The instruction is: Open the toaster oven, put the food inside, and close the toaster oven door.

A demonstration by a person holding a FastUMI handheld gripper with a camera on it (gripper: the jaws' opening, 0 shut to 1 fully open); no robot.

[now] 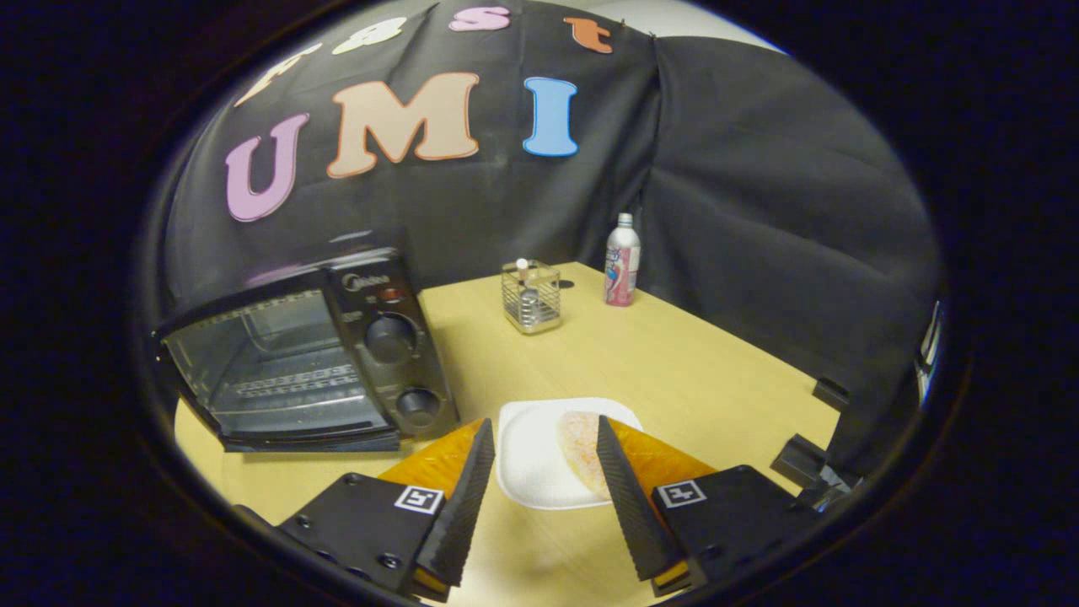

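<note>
A black toaster oven stands on the wooden table to the left of the fingers, its glass door shut and two knobs on its right panel. A white square plate lies just ahead of the fingers, carrying a pale, speckled piece of food on its right half. My gripper hovers above the plate's near side, open, with nothing between its fingers. The right finger hides part of the food.
Further back on the table stand a wire basket with a small shaker in it and a pink-and-white bottle. Black cloth walls close off the back and right. Black clamps sit at the table's right edge.
</note>
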